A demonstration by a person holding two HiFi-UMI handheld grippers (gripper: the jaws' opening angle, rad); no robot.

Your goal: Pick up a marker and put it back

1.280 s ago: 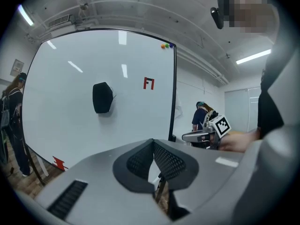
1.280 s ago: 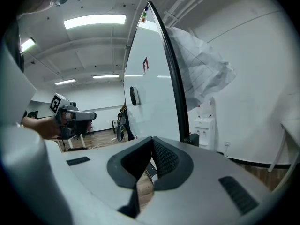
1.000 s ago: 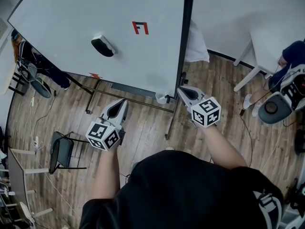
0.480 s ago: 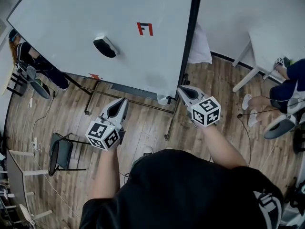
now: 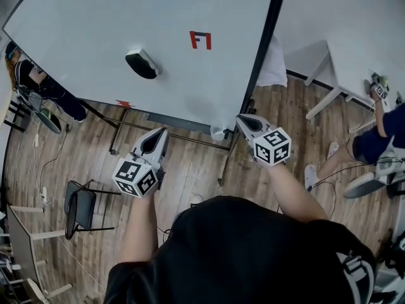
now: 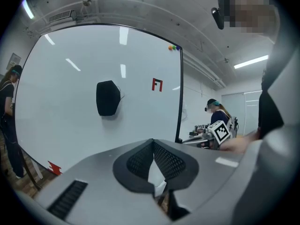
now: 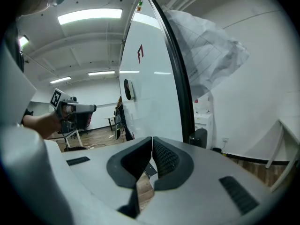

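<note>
Change over the last second: slight. Both grippers are held where they were, short of the near edge of the whiteboard [image 5: 95,43]. The head view has swung a little, so the board now sits further right. The seated person [image 5: 364,147] at far right has shifted. No approach to a marker is judged to have begun.

Left gripper [image 5: 160,133]: ribbed pads [image 6: 168,161] closed tip to tip, nothing between them. Right gripper [image 5: 242,120]: likewise closed and empty, just beside the board's black frame [image 5: 262,49].

Marker: not identified with certainty. A small pale cup-like item [image 5: 218,132] is noted at the board's near right corner, but its contents cannot be made out.

Materials: board smooth and glossy. A black block eraser [image 5: 142,63] is stuck to it. A crumpled pale sheet [image 7: 206,46] hangs behind the frame. The floor [image 5: 190,163] is wood plank.
</note>
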